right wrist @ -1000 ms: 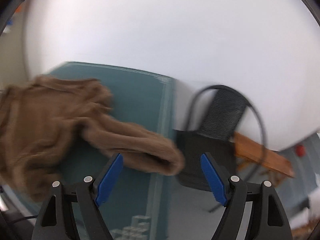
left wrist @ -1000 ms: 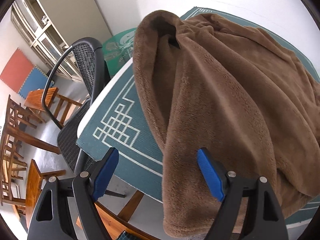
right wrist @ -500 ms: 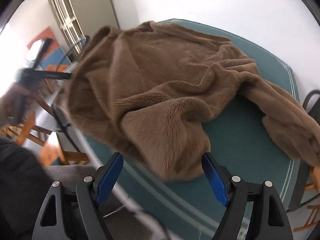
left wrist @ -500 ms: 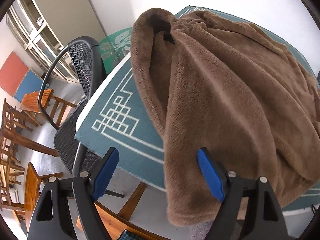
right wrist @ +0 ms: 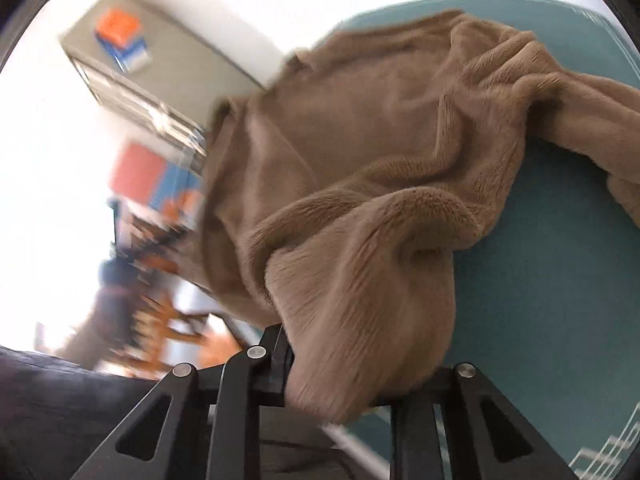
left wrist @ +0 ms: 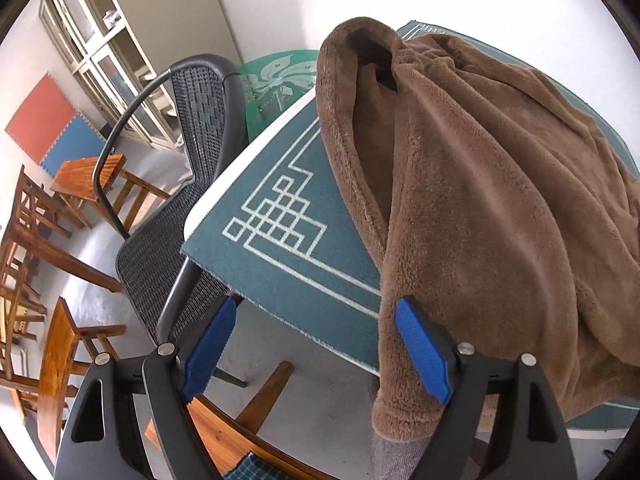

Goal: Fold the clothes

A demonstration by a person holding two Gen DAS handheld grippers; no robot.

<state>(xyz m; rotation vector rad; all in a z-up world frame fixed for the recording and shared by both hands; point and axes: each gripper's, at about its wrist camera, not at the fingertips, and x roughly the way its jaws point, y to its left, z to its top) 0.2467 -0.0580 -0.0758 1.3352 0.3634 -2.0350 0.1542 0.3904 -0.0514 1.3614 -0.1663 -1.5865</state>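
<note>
Table (left wrist: 224, 196), white-edged under a teal patterned cloth (left wrist: 304, 248), serves as the reference throughout. The brown fleece garment (left wrist: 500, 200) lies heaped on it, covering most of the top. One thick fold hangs over the near edge of the table; a sleeve trails toward the far right side in the right wrist view.

Change noted: a second ago the right gripper (right wrist: 360, 392) stood wide apart and clear of the fabric. It has since swung down to the near edge of the table, and its jaws are closing, with a bunched lobe of the fleece between them. The pads are hidden by the pile, but the cloth looks pinched. Judgement: the first hold for spreading or folding is being taken; no fold is made yet.

The left gripper (left wrist: 316, 344) is unchanged: released, jaws wide, nothing between them, poised above the near left corner of the table. Its right pad sits just beside the hanging fold.

Garment condition: plush, thick, deep creases, collar opening (left wrist: 372, 56) turned toward the far side of the table. Unfolded.
</note>
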